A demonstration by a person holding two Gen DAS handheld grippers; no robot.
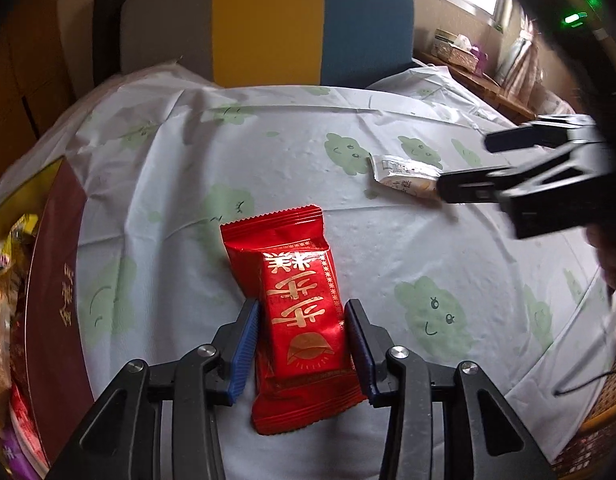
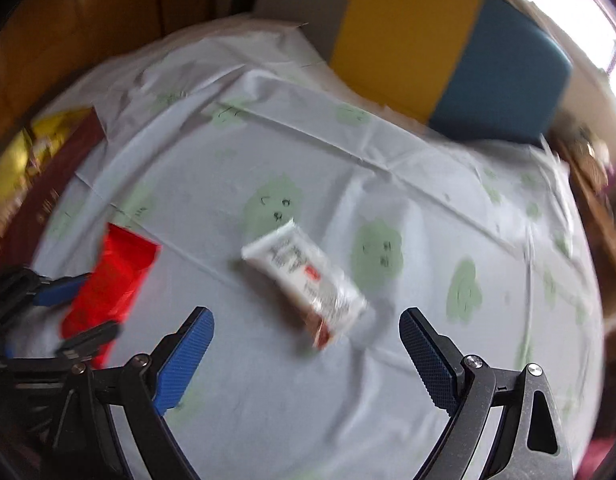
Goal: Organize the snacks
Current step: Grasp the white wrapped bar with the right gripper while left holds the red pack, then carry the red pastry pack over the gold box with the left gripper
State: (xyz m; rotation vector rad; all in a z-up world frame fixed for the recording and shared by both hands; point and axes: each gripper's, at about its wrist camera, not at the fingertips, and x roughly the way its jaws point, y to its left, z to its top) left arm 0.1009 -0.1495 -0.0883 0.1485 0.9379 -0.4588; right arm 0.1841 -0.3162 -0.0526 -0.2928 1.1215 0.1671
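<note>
Box [image 1: 54,280] at left holds assorted snacks. Red packet [image 1: 304,320] lies lengthwise between left gripper's [image 1: 304,344] part-open jaws; whether pads press it, I cannot tell. White packet [image 2: 304,280] lies diagonally before right gripper's [image 2: 308,344] wide, empty jaws.

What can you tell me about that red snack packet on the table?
The red snack packet is a glossy foil pillow pack with crimped, zigzag-cut ends and gold characters and a round gold emblem printed on it. It looks sealed and slightly wrinkled near its far end. It lies flat on the white tablecloth with green cartoon faces, lengthwise between the blue pads of the left gripper, which flank its sides closely; whether they press on it is unclear.
</note>
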